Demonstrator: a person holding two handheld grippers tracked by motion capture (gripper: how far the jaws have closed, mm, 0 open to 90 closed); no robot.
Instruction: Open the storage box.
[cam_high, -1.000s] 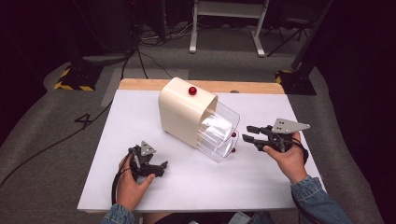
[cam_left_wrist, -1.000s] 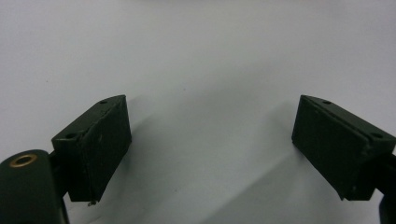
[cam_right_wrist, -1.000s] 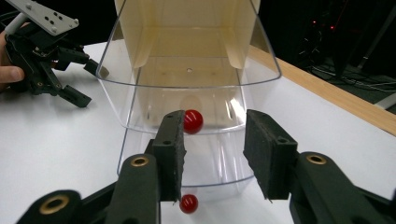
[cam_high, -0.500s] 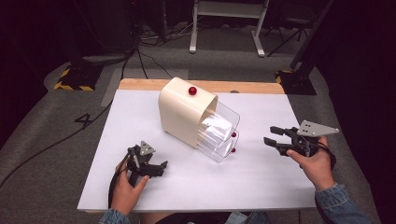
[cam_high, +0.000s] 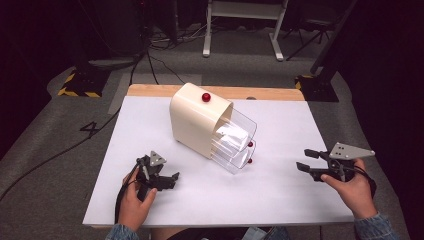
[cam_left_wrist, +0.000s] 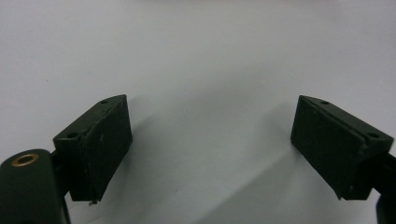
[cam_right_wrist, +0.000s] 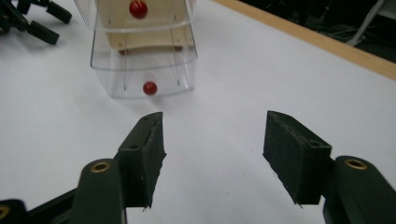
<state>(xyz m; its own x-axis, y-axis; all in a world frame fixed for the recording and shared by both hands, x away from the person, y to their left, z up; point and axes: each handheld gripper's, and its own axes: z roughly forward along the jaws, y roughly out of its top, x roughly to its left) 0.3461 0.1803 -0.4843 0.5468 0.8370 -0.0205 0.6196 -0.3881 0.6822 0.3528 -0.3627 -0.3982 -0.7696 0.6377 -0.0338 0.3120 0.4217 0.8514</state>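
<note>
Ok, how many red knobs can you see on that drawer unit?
3. One red knob sits on the cream cabinet's top; two more are on the clear drawers' fronts, an upper knob and a lower knob. Others may be hidden.

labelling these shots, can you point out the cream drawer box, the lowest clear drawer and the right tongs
cream drawer box (cam_high: 192, 120), high view, on its cream side wall
lowest clear drawer (cam_right_wrist: 140, 74), right gripper view, on its clear front
right tongs (cam_high: 306, 160), high view, midway between the tips

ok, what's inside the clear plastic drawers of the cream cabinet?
Something white and crumpled lies in the upper clear plastic drawer of the cream cabinet. The drawer parts inside the cabinet are hidden.
</note>
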